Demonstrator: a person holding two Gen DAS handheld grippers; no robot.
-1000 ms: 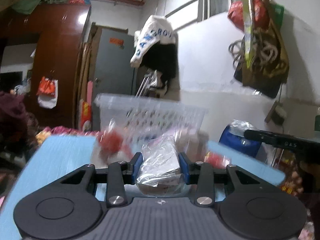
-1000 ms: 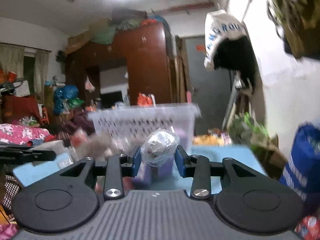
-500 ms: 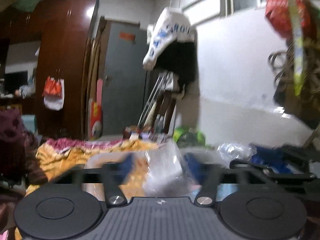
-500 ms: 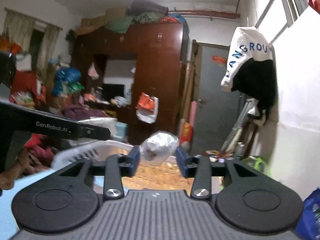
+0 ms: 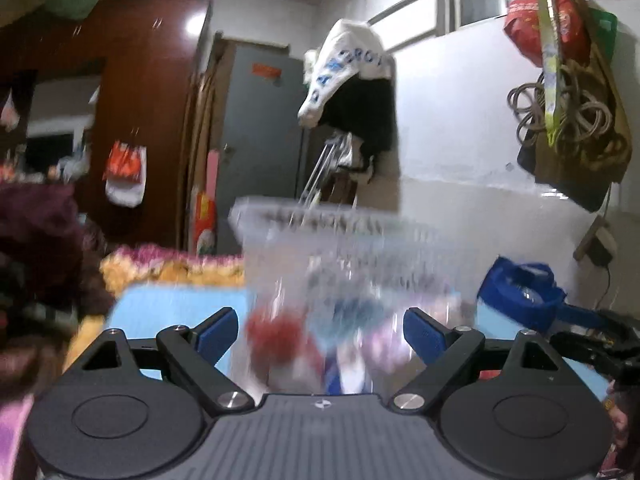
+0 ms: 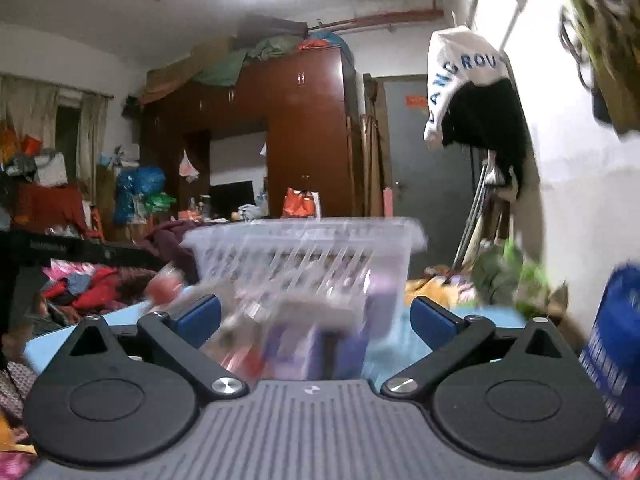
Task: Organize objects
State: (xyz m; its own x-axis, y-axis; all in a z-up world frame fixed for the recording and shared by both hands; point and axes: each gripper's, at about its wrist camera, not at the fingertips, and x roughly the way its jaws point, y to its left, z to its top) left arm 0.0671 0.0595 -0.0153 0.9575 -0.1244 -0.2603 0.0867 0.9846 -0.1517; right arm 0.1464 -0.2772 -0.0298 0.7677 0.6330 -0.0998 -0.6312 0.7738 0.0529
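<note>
Step in hand, by my reading: both hand-held grippers facing clear slatted basket on blue desk, seeking next item. Left hand-held gripper standing wide, gripping nothing. Right hand-held gripper jaws opening, nothing pinched between. Blurred wrapped items: red one lying just ahead of left jaws, in front of basket. Next move probably calling for closing on one item, lifting over basket rim.

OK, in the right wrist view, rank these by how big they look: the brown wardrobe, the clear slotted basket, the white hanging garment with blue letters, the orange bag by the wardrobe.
Largest to smallest, as they look:
1. brown wardrobe
2. clear slotted basket, though it is blurred and nearer the camera, so the gap is unsure
3. white hanging garment
4. orange bag
</note>
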